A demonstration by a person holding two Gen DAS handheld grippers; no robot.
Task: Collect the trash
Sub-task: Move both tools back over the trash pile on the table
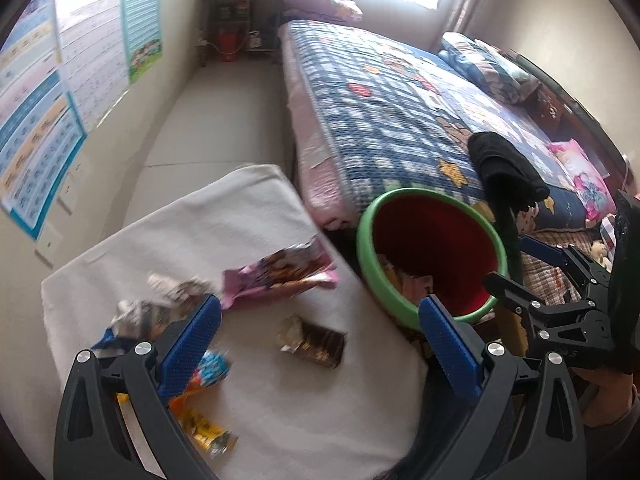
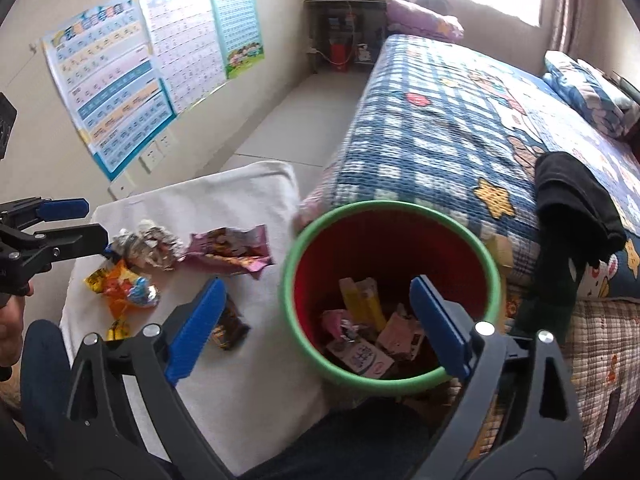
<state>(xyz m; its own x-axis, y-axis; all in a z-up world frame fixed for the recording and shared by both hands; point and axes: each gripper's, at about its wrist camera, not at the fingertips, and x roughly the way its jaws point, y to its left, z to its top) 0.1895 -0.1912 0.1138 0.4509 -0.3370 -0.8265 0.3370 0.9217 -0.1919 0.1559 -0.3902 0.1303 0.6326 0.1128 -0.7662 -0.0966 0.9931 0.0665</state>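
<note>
1. We held the left claw [image 1: 320,320] spread and empty over the white surface [image 1: 260,420].
2. We held the right claw [image 2: 316,308] spread and empty above the red bin [image 2: 492,280], which stood off the surface's right edge.
3. Wrappers lay near the left edge: pink wrapper [image 1: 280,276], brown wrapper [image 1: 316,342], orange wrapper [image 2: 120,286].
4. We could read no wrapper print through the blur.

- The white cloth-covered worktop [image 2: 224,392] stands left of the quilted checked bed [image 2: 448,128].
- The red bin with a green rim [image 2: 394,385] sits between them, at the worktop's right edge, holding crumpled cartons and wrappers [image 2: 372,344].
- A pink torn snack wrapper [image 2: 232,252] lies near the worktop's far edge, right of a crumpled silver foil wrapper [image 2: 150,248].
- A dark brown chocolate bar wrapper [image 1: 314,342] lies mid-worktop.
- Orange and yellow candy wrappers [image 2: 120,286] lie along the left edge.
- A black folded cloth [image 2: 576,204] lies on the bed's near edge.
</note>
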